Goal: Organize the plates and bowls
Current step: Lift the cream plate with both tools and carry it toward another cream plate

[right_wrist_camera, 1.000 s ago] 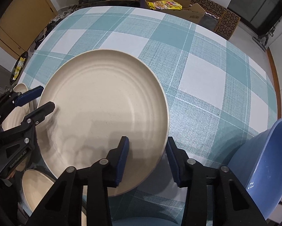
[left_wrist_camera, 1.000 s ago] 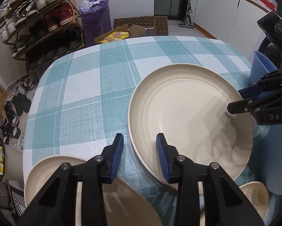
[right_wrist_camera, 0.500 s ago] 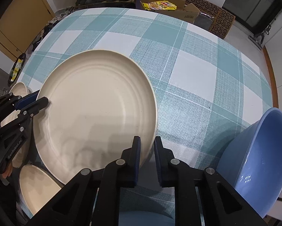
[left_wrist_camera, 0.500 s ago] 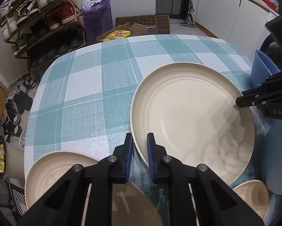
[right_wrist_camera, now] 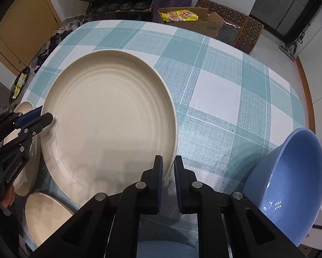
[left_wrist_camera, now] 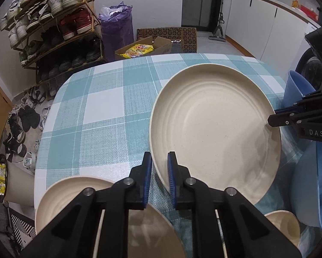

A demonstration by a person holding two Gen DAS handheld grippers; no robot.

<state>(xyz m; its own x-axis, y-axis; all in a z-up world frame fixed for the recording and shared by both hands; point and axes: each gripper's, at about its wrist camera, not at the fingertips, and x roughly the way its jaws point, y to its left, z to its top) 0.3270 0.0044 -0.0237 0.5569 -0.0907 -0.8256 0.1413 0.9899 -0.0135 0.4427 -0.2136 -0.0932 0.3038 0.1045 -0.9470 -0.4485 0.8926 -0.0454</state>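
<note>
A large cream plate [left_wrist_camera: 214,124] is held above the checked table by both grippers. My left gripper [left_wrist_camera: 159,172] is shut on its near left rim. My right gripper [right_wrist_camera: 167,172] is shut on the opposite rim of the same plate [right_wrist_camera: 109,124]. The right gripper shows at the right edge of the left wrist view [left_wrist_camera: 275,119], and the left gripper shows at the left edge of the right wrist view [right_wrist_camera: 45,116]. A smaller cream plate [left_wrist_camera: 70,195] lies below my left gripper. A small cream bowl [left_wrist_camera: 283,223] sits near the table's front.
A blue bowl [right_wrist_camera: 290,178] stands at the right; another blue bowl [left_wrist_camera: 311,185] sits beside it. The checked tablecloth [left_wrist_camera: 100,107] stretches behind. A shoe rack [left_wrist_camera: 53,32], a purple bag and a cardboard box [left_wrist_camera: 148,47] stand on the floor beyond.
Both grippers closed from open onto opposite rims of the large plate. The plate has risen and tilted slightly off the table.
</note>
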